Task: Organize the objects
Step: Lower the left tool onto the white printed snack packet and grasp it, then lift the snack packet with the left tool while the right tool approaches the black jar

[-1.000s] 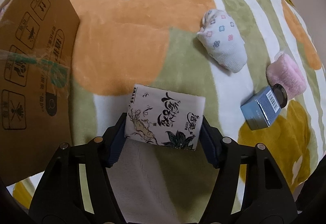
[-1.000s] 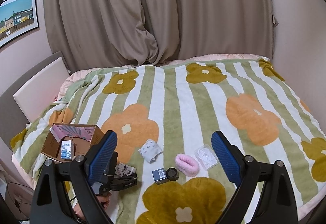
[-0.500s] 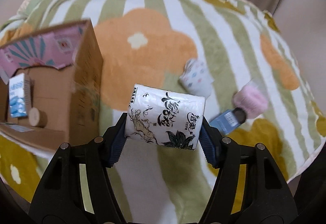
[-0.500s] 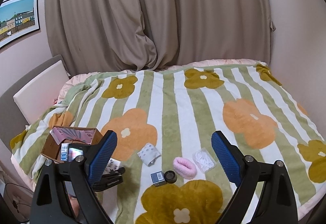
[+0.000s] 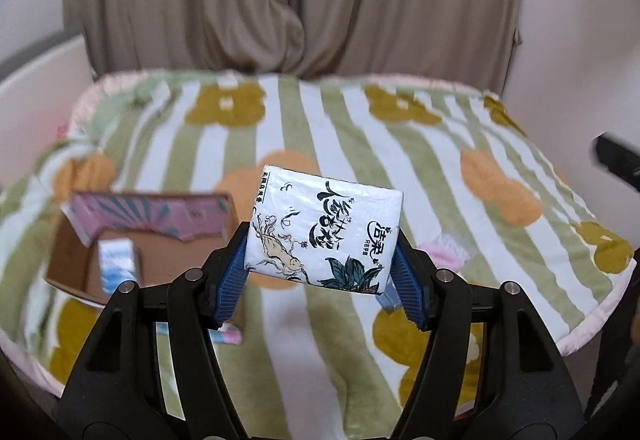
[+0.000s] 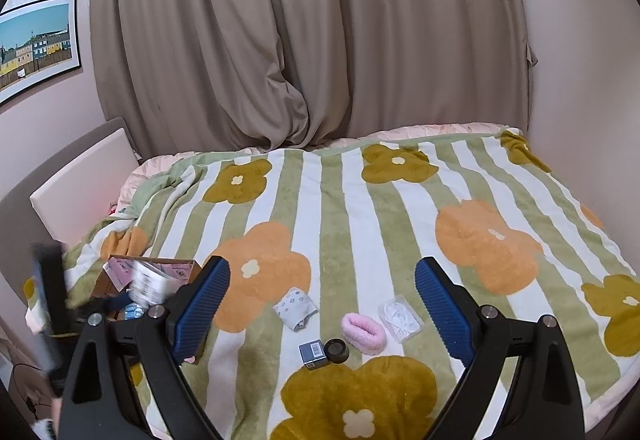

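Observation:
My left gripper [image 5: 320, 276] is shut on a white tissue pack [image 5: 324, 230] with black script and holds it in the air above the bed, to the right of an open cardboard box [image 5: 156, 240]. The box holds a pink packet [image 5: 148, 212] and a small blue-white carton [image 5: 118, 266]. The right wrist view shows the pack [image 6: 150, 282] over the box [image 6: 188, 266]. My right gripper [image 6: 320, 308] is open and empty, high above the bed. Below it lie a rolled sock [image 6: 295, 308], a pink fluffy roll [image 6: 363, 332], a blue box [image 6: 314, 354], a dark round tin [image 6: 337, 350] and a clear packet [image 6: 400, 318].
The bed has a green-and-white striped blanket [image 6: 360, 224] with flower shapes. Curtains [image 6: 304, 40] hang behind it, walls stand right and left, and a headboard [image 6: 80, 168] is at the left. A small pink-blue item [image 5: 228, 336] lies by the box.
My left gripper has risen and tilted up with the tissue pack, from low over the blanket to high beside the box. The right gripper has barely moved.

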{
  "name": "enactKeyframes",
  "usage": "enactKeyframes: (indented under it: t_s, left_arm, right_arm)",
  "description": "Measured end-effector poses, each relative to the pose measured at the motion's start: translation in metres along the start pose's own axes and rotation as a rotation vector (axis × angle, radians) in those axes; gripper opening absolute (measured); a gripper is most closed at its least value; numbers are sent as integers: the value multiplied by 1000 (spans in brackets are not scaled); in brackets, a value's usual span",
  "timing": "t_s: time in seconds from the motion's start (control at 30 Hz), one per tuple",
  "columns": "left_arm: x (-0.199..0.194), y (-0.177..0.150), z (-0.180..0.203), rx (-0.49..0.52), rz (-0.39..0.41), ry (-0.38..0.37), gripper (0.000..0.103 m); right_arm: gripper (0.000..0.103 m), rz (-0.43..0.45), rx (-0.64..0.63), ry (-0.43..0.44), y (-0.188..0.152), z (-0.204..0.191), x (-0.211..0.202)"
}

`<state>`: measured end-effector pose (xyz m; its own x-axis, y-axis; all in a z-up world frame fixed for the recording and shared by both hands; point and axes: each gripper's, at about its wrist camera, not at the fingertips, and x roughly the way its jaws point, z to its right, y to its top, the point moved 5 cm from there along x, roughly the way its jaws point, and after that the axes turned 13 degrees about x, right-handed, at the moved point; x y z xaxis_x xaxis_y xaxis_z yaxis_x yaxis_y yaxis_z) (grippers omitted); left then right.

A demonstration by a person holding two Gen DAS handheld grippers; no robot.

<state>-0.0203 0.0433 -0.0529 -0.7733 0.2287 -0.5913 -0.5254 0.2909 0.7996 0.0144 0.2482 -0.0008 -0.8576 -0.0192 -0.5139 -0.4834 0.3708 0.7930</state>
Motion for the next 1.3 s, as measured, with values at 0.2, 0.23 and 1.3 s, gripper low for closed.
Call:
enactKeyframes:
  t_s: [0.2, 0.23, 1.3]
  left_arm:
    - [-73, 14, -5, 21, 112, 37, 62]
    - [-82, 15, -6, 22, 126, 44, 62]
    - [-80, 11, -22, 21, 100, 99, 62]
  right_arm:
    - [92, 16, -11, 2, 1, -3, -8]
    - [92, 18, -13, 2, 1, -4, -9]
    - [65, -431, -542, 77, -140, 34, 167]
